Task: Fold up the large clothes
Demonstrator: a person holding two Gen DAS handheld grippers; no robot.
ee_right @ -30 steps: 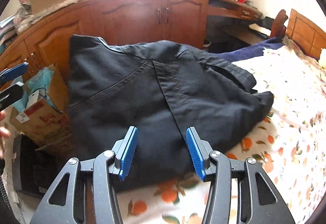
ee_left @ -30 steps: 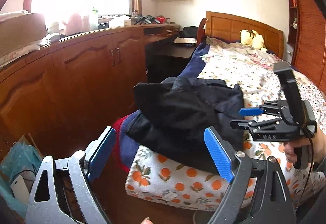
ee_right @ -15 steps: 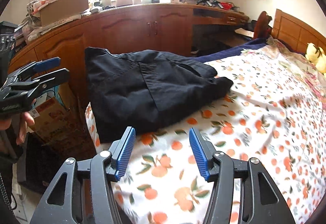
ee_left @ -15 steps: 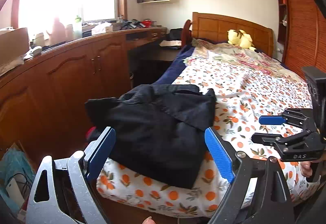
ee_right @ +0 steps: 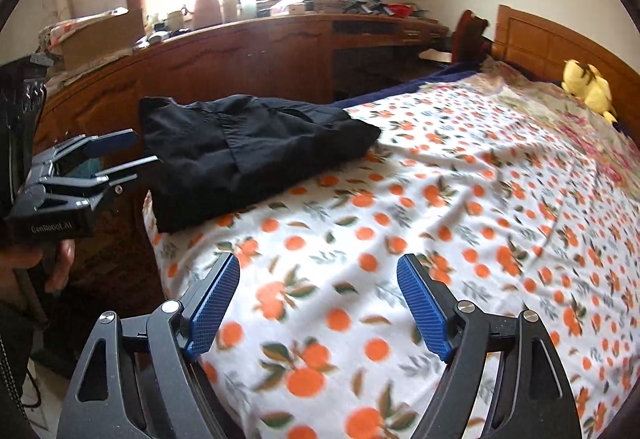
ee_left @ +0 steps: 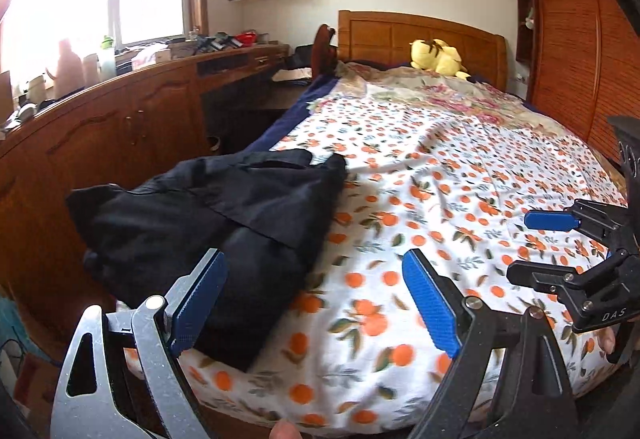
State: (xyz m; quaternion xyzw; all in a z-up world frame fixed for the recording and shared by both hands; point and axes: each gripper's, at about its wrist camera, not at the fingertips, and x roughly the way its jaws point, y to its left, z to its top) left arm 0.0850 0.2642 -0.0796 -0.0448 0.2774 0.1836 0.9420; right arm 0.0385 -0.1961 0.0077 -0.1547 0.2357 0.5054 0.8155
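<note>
On the bed (ee_right: 460,199), the garment (ee_right: 248,151) lies folded at the near left corner, nearer the left gripper (ee_left: 316,303); the right gripper (ee_right: 320,303) hangs apart. Both grippers are spread, empty.

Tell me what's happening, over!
Left gripper open, empty. Right gripper open, empty. Black garment folded at bed corner. Nothing in the way.

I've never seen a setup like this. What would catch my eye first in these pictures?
Probably the black garment, lying folded near the corner of the bed with the orange-print sheet, on the side by the wooden cabinets. Next, the blue-padded left gripper and right gripper, both open and empty over the sheet. A yellow plush toy sits by the headboard.
</note>
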